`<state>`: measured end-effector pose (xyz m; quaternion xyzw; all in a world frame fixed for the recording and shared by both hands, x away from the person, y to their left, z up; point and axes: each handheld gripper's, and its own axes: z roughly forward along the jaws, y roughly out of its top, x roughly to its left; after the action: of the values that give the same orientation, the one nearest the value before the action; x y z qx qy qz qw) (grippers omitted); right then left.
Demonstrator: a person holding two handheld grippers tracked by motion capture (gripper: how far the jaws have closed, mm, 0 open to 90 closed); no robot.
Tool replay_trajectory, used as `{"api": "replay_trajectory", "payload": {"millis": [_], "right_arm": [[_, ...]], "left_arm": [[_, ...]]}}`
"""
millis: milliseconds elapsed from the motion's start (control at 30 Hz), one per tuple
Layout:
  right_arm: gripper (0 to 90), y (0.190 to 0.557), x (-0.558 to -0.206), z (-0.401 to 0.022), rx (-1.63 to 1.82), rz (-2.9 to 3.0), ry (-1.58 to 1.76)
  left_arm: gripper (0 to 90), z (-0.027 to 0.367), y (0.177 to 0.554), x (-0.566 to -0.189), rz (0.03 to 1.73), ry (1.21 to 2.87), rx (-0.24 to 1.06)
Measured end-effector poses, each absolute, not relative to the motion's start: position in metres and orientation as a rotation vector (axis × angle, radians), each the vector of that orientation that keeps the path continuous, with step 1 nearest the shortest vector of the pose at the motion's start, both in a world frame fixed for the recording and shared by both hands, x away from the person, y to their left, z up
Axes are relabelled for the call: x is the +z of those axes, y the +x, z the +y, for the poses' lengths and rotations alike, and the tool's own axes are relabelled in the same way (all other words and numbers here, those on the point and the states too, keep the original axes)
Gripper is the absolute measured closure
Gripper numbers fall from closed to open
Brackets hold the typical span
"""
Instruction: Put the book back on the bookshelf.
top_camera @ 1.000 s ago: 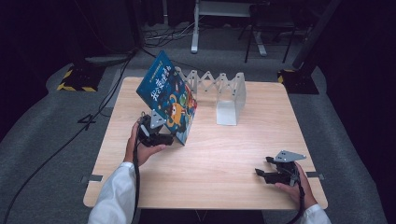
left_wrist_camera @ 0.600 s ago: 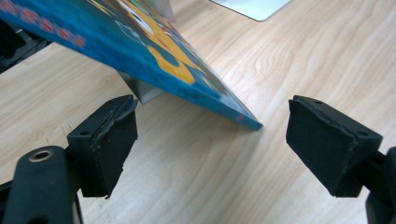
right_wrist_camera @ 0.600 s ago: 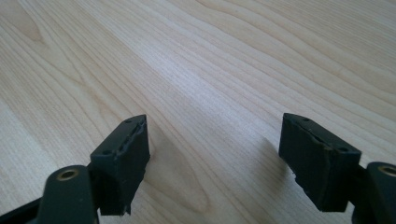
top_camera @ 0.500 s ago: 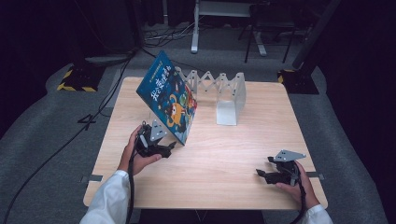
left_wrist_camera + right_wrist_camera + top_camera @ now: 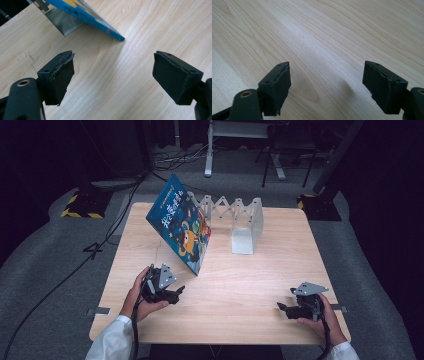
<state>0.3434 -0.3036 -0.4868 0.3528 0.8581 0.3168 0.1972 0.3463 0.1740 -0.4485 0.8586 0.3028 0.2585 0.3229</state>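
- Since the blue picture book (image 5: 182,231) is propped at a slant against the left end of the grey accordion book rack (image 5: 239,220), with its lower corner resting on the wooden table (image 5: 240,285), I'd say the standing-up part looks basically done and this is the let-go step.
- In the left gripper view the book's bottom corner (image 5: 119,38) sits just ahead of the jaws, apart from them, nothing touching it.
- The left gripper (image 5: 176,293) is low over the table just in front of that corner, jaws spread wide with bare wood between them (image 5: 113,72), so it's holding nothing.
- The right gripper (image 5: 284,308) is way off at the near right edge, well apart from the book and rack, jaws also wide apart over plain wood (image 5: 325,85).
- My guess for the next move: if the book has to go into 1 of the rack slots, it needs a grab on the free edge and a tilt upright, probably with the 2nd gripper steadying the rack.
- The lean looks a bit sketchy, so a nudge at the bottom corner could slide it flat.
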Motion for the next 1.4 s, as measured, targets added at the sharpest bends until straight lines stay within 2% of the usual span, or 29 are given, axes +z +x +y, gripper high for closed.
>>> {"api": "replay_trajectory", "payload": {"millis": [367,800,1400], "right_arm": [[22.8,0.339,-0.478,-0.305,0.862,2.387,0.953],[22.3,0.333,-0.482,-0.328,0.872,2.349,0.992],[22.0,0.322,-0.496,-0.372,0.932,2.268,1.164]], "left_arm": [[19.1,0.193,0.328,-0.469,0.858,2.269,0.673],[17.8,0.219,0.313,-0.482,0.918,2.306,0.633],[18.5,0.261,0.304,-0.497,1.078,2.208,0.537]]}}
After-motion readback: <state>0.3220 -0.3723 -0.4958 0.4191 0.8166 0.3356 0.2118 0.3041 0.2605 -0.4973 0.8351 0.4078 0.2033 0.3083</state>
